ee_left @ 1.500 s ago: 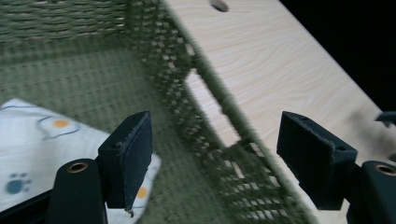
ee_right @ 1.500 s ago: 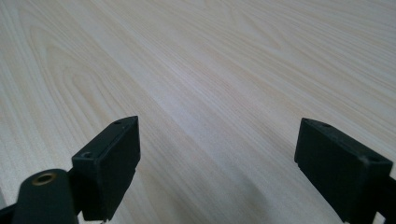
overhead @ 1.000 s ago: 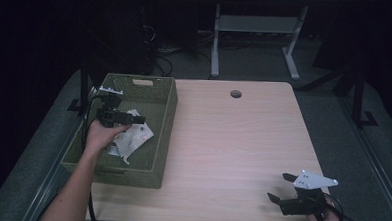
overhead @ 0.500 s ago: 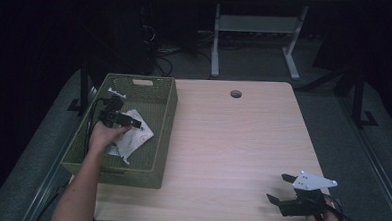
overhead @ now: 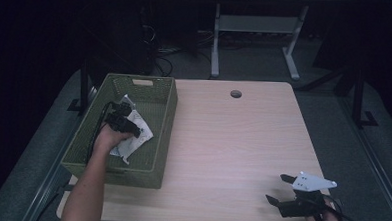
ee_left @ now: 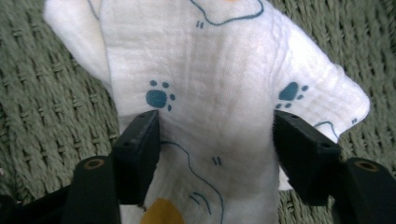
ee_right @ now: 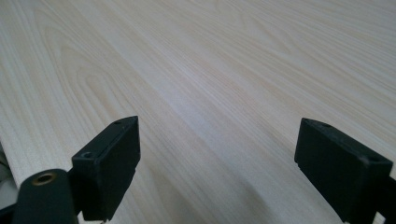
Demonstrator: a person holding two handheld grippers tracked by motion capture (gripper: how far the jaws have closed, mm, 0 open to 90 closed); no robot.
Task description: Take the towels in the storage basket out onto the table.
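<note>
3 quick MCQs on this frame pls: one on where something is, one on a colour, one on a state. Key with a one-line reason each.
1. Where does the white cloth lie?
A. on the bare tabletop
B. inside the basket
C. on the floor

2. What colour are the paw prints on the cloth?
A. red
B. teal blue
C. black

3. How do the right tongs stand?
A. jaws open over bare table, holding nothing
B. shut on the cloth
C. shut on the basket rim

Key:
1 B, the high view shows the cloth within the green woven basket at the table's left edge, where the left tongs reach it with jaws open on either side.
2 B, the left gripper view shows teal-blue paws on white fabric.
3 A, the right gripper view shows jaws wide apart with wood grain between them.
</note>
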